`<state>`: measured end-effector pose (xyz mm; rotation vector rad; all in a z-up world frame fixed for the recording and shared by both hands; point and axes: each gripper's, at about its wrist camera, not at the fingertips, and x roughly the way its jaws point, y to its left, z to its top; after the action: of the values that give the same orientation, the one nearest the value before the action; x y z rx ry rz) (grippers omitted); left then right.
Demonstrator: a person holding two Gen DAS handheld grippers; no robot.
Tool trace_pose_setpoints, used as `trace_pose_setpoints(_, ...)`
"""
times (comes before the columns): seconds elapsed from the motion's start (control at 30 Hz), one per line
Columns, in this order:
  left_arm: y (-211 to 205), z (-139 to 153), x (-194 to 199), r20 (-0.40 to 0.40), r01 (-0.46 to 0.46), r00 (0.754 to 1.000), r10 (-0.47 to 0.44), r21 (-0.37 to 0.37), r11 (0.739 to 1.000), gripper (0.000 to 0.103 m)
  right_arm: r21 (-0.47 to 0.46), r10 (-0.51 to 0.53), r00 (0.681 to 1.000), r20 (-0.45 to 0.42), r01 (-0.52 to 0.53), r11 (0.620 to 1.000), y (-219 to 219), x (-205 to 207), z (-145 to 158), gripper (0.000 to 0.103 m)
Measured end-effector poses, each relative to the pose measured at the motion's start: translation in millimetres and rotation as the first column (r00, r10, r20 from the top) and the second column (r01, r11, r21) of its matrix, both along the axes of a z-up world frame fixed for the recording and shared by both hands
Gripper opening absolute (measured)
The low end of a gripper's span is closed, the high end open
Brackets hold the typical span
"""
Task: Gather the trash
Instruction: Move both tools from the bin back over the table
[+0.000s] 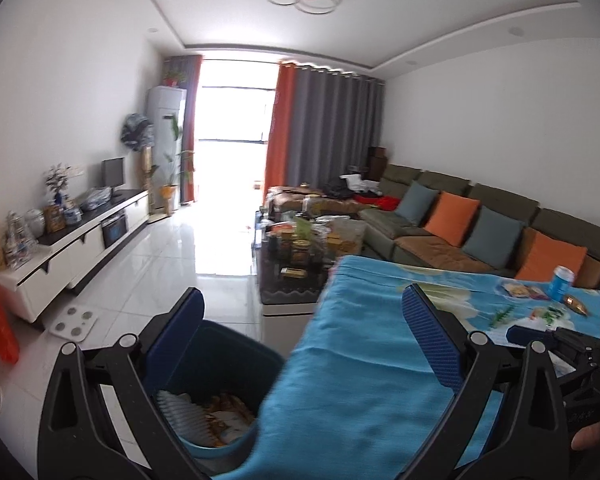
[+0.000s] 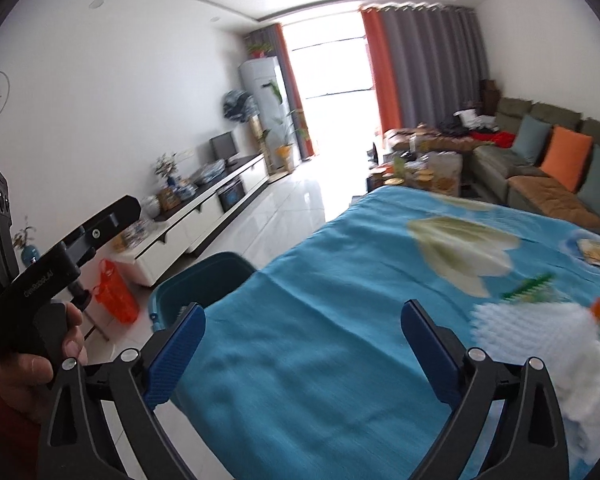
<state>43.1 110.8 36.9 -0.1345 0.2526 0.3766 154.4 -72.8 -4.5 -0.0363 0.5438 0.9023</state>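
Both jaws wide open, empty: left gripper (image 1: 302, 322) and right gripper (image 2: 302, 334) above blue floral-cloth bench (image 2: 340, 280) left edge; teal plastic bin (image 1: 220, 364) below.

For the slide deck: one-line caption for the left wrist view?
Open left hand-held gripper over the blue tablecloth's edge, bin with trash below, can and wrappers still on the table.

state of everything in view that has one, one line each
left tool: open, nothing between its fingers
right tool: open, nothing between its fingers
trash bin: on the floor beside the table, open, trash inside
blue can: upright on the tablecloth
curtains: partly drawn
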Motion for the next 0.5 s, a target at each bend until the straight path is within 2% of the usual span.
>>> trace_pose_setpoints(0.23, -39.2, -5.9, 17.2, -0.019, 0.157, 0.987, -0.157, -0.010, 0.988, 0.097, 0.005, -0.153, 0.987, 0.050, 0.153, 0.988, -51.7, -7.1, -2.6, 0.096)
trace_pose_setpoints(0.5, -88.7, -14.4, 36.4, -0.043, 0.323, 0.945, -0.323, -0.013, 0.946, 0.097, 0.014, -0.284, 0.955, 0.087, 0.284, 0.959, -109.5, -15.8, -6.3, 0.096)
